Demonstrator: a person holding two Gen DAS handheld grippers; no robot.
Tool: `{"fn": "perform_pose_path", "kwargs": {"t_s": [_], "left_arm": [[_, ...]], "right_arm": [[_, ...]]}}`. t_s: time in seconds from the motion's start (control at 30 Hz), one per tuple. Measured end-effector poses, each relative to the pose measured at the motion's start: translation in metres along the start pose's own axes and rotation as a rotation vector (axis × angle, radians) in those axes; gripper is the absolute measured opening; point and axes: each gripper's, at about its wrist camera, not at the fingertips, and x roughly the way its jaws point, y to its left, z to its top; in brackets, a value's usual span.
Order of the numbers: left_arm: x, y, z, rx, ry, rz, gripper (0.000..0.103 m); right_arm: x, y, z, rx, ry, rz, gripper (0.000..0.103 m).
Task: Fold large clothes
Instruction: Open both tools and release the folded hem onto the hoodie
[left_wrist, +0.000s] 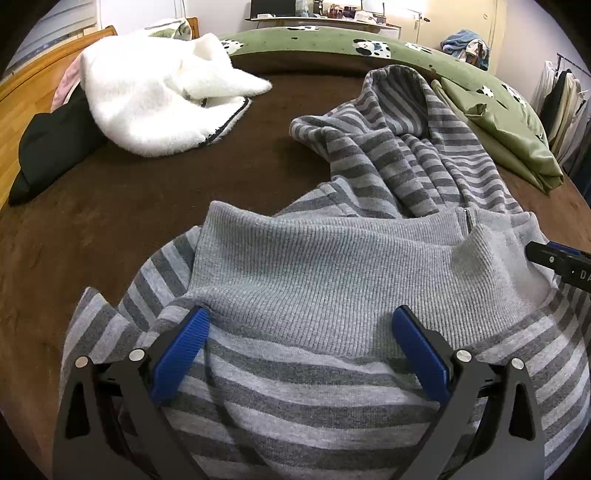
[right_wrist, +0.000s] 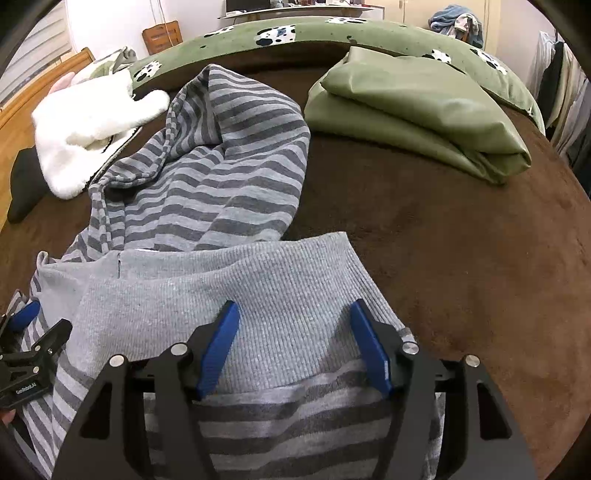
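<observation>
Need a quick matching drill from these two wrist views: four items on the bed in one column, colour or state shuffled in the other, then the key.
Column 1
1. striped hoodie
2. fleece garment
3. green bundle
4. black garment

Column 2
A. folded, far right
B. white, heaped far left
C. grey ribbed hem turned over under both grippers
D. dark, at the left edge of the bed

Pairs: 1-C, 2-B, 3-A, 4-D

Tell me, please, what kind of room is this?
Most likely a bedroom: a bed with a brown cover, a green patterned duvet at its far edge, and clothes hanging on a rack at the right.
</observation>
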Motion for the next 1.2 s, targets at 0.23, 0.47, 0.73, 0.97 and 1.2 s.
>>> {"fn": "perform_pose_path", "kwargs": {"t_s": [0.23, 0.47, 0.73, 0.97, 1.2], "left_arm": [[0.000, -0.002, 0.000, 0.006, -0.003, 0.010, 0.097], [-0.008, -0.001, 0.000, 0.001, -0.019, -0.011, 0.097], [-0.026, 0.007, 0.001, -0.039, -0.037, -0.070, 0.097], [-0.021, -0.001, -0.008, 0.012, -0.023, -0.045, 0.097], [-0.016, -0.003, -0.010, 0.014, -0.036, -0.045, 0.097]], "right_arm": [[-0.026, 0.023, 0.020, -0.127, -0.070, 0.028, 0.085], [-0.034, 0.051, 0.076, -0.177, -0.142, 0.062, 0.093], [-0.012, 0.088, 0.149, -0.230, -0.198, 0.074, 0.094], [0.049, 0.112, 0.200, -0.245, -0.176, 0.033, 0.094], [0.101, 0.107, 0.230, -0.148, -0.095, 0.052, 0.081]]}}
